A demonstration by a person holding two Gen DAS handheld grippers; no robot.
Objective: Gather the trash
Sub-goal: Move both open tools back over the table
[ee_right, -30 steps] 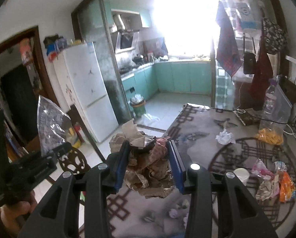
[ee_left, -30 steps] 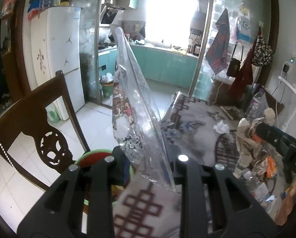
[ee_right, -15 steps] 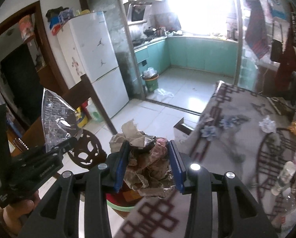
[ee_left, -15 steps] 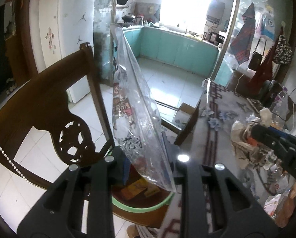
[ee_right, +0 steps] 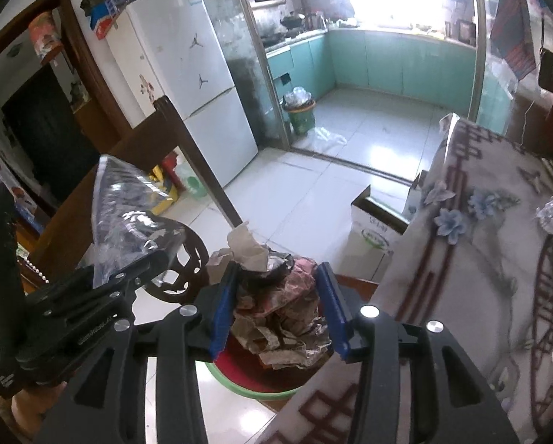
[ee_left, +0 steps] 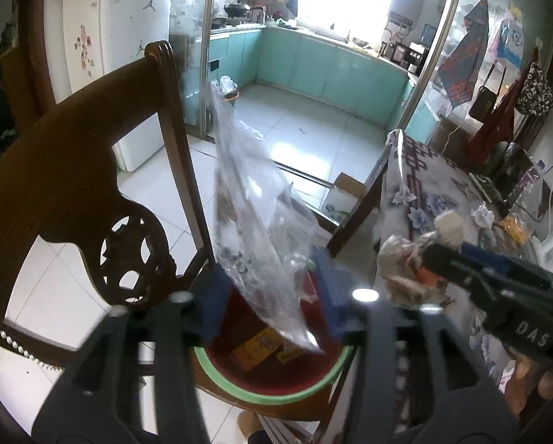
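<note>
Left of the left gripper [ee_left: 272,296] rises the carved back of a wooden chair [ee_left: 73,170], close against its left finger. Between its jaws hangs a clear wrapper [ee_left: 254,229], leaning up and away; the jaws are opening, spread wide, and neither blue pad visibly presses the wrapper. Directly beneath the jaws sits a red bin [ee_left: 276,373] with a green rim, some packets lying inside it. Right of the jaws stands the table [ee_left: 428,192] under a patterned cloth, its edge close beside the bin.

The right gripper [ee_right: 276,303] hovers just right of the left one, tilted down over the same bin [ee_right: 254,373]. A wad of crumpled paper [ee_right: 276,314] sits between its jaws; the jaws are opening, and the pads are still against the wad's sides. The table [ee_right: 480,240] lies to the right of these jaws, its cloth corner passing under the right finger. Beyond both, tiled floor [ee_right: 313,192] runs to a fridge [ee_right: 187,74].
</note>
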